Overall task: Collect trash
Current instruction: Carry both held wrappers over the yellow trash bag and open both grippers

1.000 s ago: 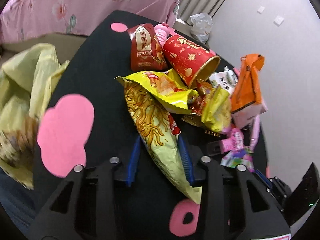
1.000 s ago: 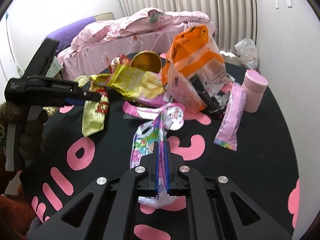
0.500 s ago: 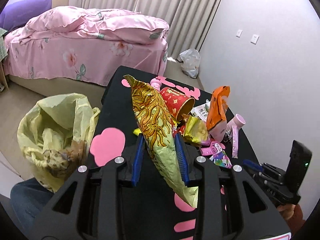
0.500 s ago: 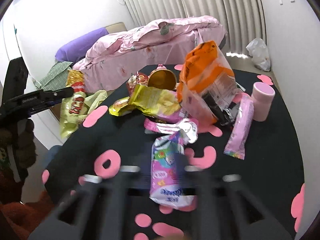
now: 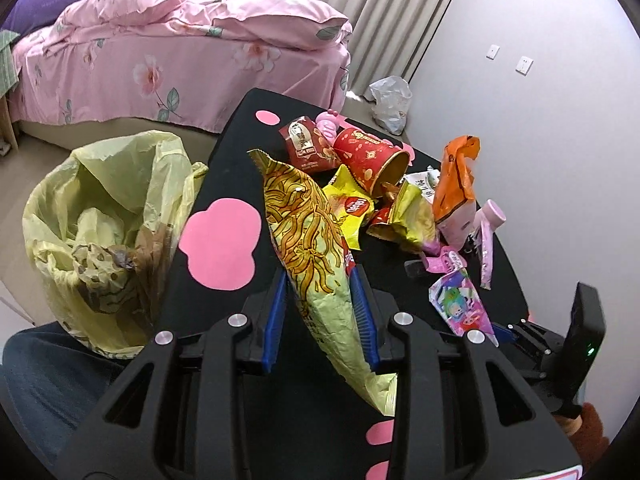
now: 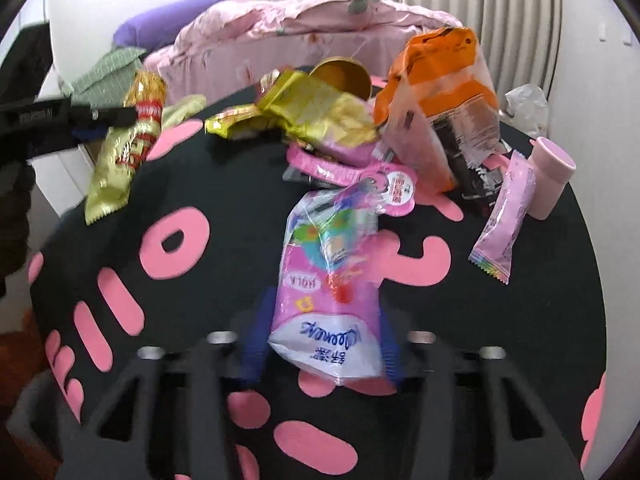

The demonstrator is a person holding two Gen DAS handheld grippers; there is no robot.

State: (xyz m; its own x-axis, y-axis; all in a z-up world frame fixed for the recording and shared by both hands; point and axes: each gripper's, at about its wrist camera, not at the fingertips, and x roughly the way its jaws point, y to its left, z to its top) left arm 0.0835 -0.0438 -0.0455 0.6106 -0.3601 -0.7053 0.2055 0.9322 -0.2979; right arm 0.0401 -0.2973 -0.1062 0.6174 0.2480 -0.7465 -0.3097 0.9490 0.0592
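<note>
Noodle packet point(image 5: 316, 240) lengthwise, clamped between left fingers point(image 5: 362, 304); right fingers point(image 6: 256, 344) apart around pink pouch point(image 6: 328, 280)

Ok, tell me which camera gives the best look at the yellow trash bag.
The left wrist view: the yellow trash bag sits open beside the black table, its mouth and the crumpled waste inside plainly visible. The right wrist view shows at most a blurred pale-yellow scrap past the table's far edge, which cannot be told for certain.

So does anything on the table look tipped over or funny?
Yes. The red paper cup with gold patterns lies on its side, open mouth facing the crumpled wrappers. The small pink plastic cup leans tilted, not upright. The tall orange snack bag is torn open.
</note>
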